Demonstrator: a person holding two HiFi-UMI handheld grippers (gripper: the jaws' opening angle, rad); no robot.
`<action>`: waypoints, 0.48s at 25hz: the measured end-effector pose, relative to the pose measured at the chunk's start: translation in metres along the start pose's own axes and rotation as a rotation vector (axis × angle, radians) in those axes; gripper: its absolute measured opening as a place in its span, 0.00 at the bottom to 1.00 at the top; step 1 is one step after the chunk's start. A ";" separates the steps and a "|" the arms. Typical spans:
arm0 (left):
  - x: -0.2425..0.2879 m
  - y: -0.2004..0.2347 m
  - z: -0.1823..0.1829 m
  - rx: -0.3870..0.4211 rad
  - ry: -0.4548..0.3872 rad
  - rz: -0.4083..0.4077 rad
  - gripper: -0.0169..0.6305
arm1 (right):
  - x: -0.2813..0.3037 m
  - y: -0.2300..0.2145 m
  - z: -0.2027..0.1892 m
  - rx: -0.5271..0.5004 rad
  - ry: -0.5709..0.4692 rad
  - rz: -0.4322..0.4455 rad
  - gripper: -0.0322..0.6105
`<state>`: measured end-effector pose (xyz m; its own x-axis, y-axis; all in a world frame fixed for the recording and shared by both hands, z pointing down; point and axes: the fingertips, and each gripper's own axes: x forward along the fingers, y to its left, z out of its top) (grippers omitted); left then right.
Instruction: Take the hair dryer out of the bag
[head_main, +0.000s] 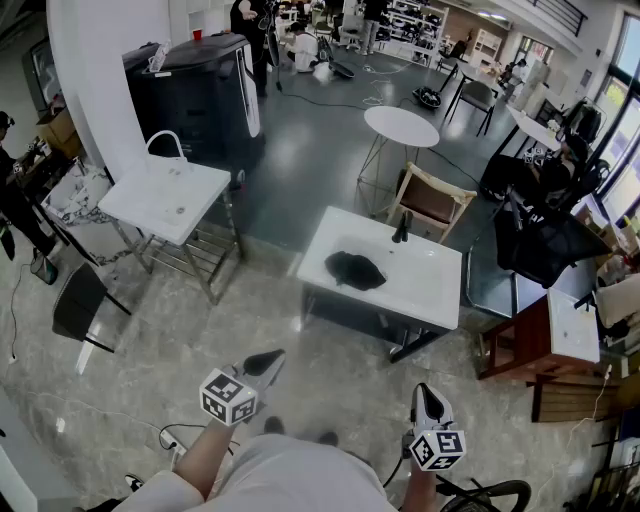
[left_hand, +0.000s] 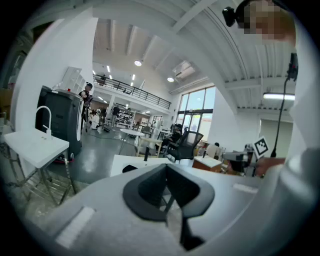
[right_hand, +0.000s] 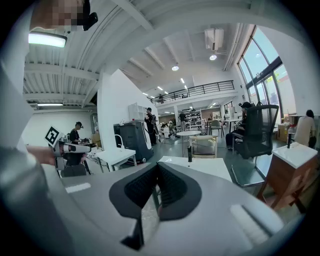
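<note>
Both grippers pressed together, nothing between the jaws, low in the frame.
The left gripper and right gripper aim up-frame toward the white table at centre. There the black bag lies flat, its long axis running left to right; the hair dryer is hidden.

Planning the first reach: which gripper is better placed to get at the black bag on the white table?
Left, narrowly. The left gripper angles toward the black soft bag on the white table; the right gripper aims right of it. Both are shut, empty and well short of the table.
</note>
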<state>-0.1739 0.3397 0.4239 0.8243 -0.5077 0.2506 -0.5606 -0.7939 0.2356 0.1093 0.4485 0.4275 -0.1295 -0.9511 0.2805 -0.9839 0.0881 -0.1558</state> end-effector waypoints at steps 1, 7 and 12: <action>-0.001 0.001 0.001 0.001 0.000 -0.001 0.03 | 0.001 0.002 0.002 -0.001 -0.001 0.000 0.06; -0.002 0.007 0.006 0.001 -0.003 -0.010 0.03 | 0.004 0.008 0.006 -0.008 -0.002 -0.004 0.06; -0.003 0.009 0.005 0.003 -0.003 -0.020 0.03 | 0.004 0.013 0.009 -0.011 -0.007 -0.008 0.06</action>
<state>-0.1808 0.3324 0.4209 0.8354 -0.4932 0.2426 -0.5441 -0.8047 0.2376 0.0969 0.4433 0.4183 -0.1208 -0.9537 0.2754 -0.9862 0.0836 -0.1431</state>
